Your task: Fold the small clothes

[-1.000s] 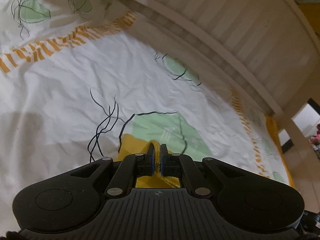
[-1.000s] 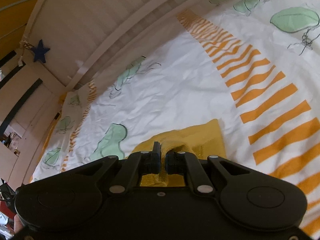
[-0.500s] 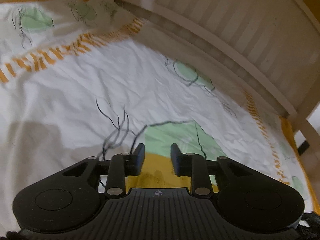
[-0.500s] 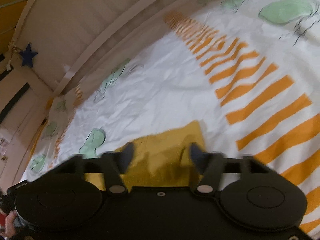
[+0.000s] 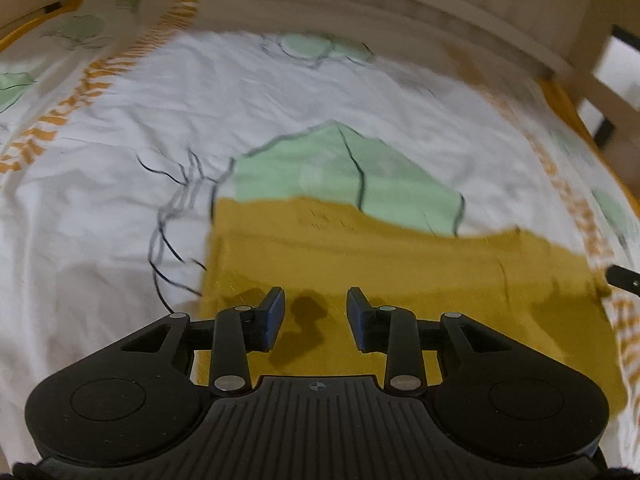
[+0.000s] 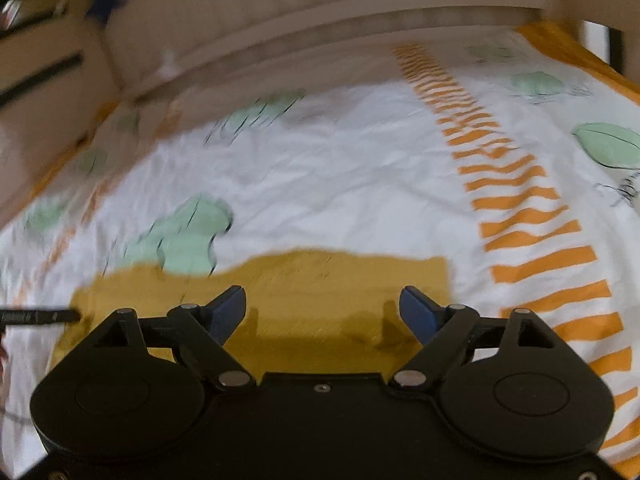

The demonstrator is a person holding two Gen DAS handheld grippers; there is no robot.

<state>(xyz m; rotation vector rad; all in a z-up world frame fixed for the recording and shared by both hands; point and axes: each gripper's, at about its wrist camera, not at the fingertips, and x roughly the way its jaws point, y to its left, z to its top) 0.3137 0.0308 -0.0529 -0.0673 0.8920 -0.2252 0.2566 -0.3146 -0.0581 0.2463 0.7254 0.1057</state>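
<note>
A small mustard-yellow garment [image 5: 400, 264] lies flat on the white patterned bedsheet [image 5: 100, 184], folded to a rough rectangle. My left gripper [image 5: 316, 316] is open and empty, held just above the garment's near left part. In the right wrist view the same garment [image 6: 320, 288] lies below my right gripper [image 6: 322, 312], which is wide open and empty over its near edge. A tip of the right gripper [image 5: 622, 278] shows at the left view's right edge. Both views are motion-blurred.
The sheet has green leaf prints [image 5: 344, 172] and orange striped bands [image 6: 532, 220]. A pale slatted bed rail [image 5: 400, 8] curves along the far side, also in the right wrist view [image 6: 320, 4]. A dark blue star [image 6: 106, 0] hangs at upper left.
Both grippers were shut on the yellow garment a second ago; they opened, let it go and pulled back and up. The garment now lies flat on the sheet.
</note>
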